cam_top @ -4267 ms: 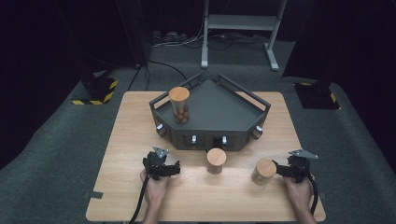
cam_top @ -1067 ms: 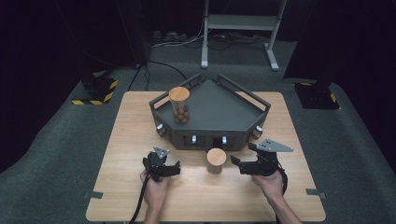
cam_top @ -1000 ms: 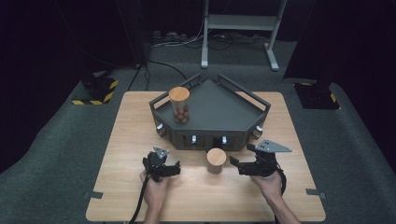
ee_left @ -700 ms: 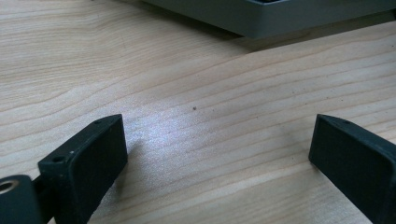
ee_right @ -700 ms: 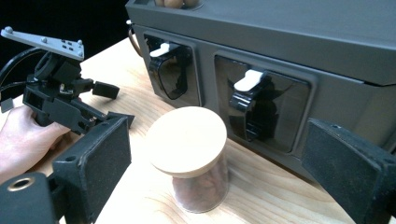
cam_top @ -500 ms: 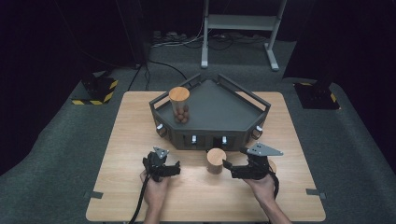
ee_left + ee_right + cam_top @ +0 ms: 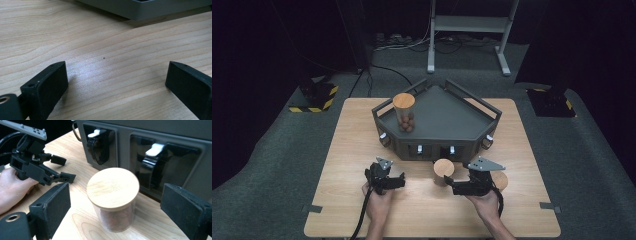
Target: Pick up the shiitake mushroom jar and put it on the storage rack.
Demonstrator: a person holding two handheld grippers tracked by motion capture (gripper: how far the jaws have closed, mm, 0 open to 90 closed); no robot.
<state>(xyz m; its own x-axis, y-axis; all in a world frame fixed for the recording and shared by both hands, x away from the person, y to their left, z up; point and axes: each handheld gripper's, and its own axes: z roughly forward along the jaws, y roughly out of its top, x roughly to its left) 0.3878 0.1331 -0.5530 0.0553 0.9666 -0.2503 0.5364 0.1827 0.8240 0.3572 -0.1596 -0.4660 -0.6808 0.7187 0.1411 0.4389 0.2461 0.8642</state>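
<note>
High view, layout: a pale wooden table (image 7: 337,150) carries a dark grey five-sided metal tray (image 7: 442,117) with raised rails; both hand-held grippers sit on the near side.
Jars counted: three clear glass jars with round wooden lids and brown contents.
Jar on tray: one (image 7: 404,111), upright at the tray's left corner.
Middle jar: one (image 7: 443,171), upright on the table just in front of the tray's front face; this is the one being approached.
Third jar: one (image 7: 500,181), on the table, partly hidden behind the right hand.
Right gripper (image 7: 455,185): jaws spread wide, nothing held. In the right gripper view the middle jar (image 7: 113,197) stands between the jaws but ahead of them, touched by neither.
Left gripper (image 7: 396,181): jaws apart and empty, resting low over bare wood (image 7: 107,62), well clear of any jar.
Grippers counted: two.
Progress, judged: one of three jars is stowed on the tray; two remain on the table. The grasp on the middle jar is not yet made; closing, lifting and placing are left.
</note>
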